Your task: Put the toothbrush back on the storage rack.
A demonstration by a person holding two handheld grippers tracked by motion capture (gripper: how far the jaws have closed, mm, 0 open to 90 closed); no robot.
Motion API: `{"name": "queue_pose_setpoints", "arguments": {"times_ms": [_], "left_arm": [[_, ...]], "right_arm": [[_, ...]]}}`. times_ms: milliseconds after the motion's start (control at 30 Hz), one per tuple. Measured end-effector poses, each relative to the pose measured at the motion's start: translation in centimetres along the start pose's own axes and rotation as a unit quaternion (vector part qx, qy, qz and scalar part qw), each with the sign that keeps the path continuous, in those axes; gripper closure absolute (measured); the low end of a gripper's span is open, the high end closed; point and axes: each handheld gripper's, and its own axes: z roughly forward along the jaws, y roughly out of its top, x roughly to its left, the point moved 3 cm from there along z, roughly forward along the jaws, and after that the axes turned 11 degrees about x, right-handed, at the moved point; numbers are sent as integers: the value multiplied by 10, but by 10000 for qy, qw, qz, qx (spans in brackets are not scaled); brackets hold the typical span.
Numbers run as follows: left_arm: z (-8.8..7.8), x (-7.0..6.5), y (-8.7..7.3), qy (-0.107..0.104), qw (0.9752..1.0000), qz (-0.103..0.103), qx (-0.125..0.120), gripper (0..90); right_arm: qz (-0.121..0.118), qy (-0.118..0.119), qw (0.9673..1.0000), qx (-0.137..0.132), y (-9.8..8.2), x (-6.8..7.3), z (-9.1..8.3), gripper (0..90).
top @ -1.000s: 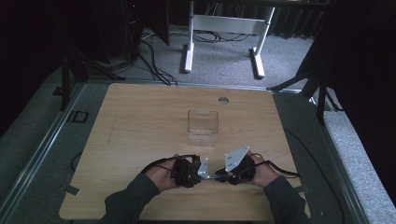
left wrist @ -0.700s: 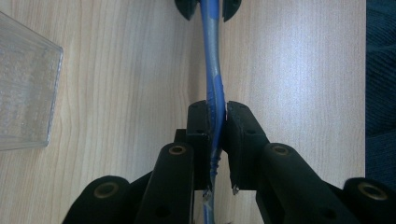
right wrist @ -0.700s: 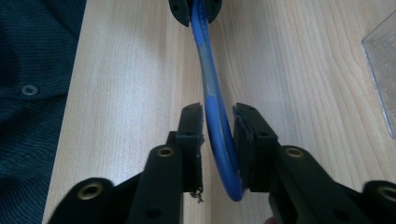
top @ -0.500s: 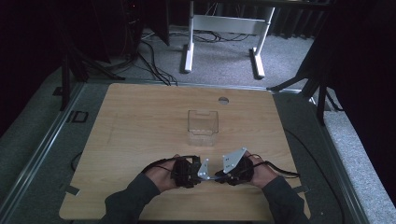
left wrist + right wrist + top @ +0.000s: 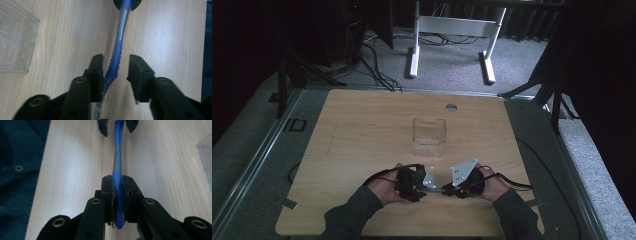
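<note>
Blue and grey, the toothbrush (image 5: 117, 53) is stretching between the two grippers just above the wooden table (image 5: 362, 130), near its front edge and in front of the clear plastic box (image 5: 429, 136), which is standing apart from it toward the middle of the board.

In the right gripper view, the right gripper (image 5: 118, 195) is clamping the toothbrush (image 5: 117, 187) tightly: both black pads are pressing flat against the blue end of the handle, which is running straight up the picture toward the other claw.

In the left gripper view, the left gripper (image 5: 115, 67) is standing released. Its jaws have just been opening, and the ribbed blue grip of the toothbrush is lying between them, close against the left-hand pad while a clear gap is showing on the other side. The corner of the clear plastic box (image 5: 15, 37) is sitting at the upper left of that view.

From the high view, the left gripper (image 5: 424, 182) and the right gripper (image 5: 447, 187) are facing each other tip to tip, held low in the person's hands, with dark sleeves coming in from below.
</note>
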Motion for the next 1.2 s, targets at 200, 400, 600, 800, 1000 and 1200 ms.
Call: {"name": "queue_pose_setpoints", "arguments": {"times_ms": [200, 400, 600, 800, 1000, 1200], "left_arm": [[-9, 4, -4, 97, 9995, -224, -198, 555], [-22, 12, -14, 102, 9967, -580, -552, 543], [-28, 17, -22, 172, 9942, -793, -702, 538], [-28, 20, -30, 209, 9910, -1069, -784, 559], [-26, 22, -37, 235, 9874, -1311, -856, 559], [-24, 26, -43, 186, 9840, -1488, -959, 561]], "right_arm": [[115, -106, 9999, -41, -3, -2, -1, 807], [300, -283, 9990, -150, -7, -6, -4, 807], [522, -444, 9974, -232, -13, -11, -6, 807], [726, -609, 9952, -237, -17, -15, -6, 807], [870, -762, 9929, -293, -18, -16, -8, 806], [1005, -908, 9899, -411, -18, -18, -12, 807]]}}
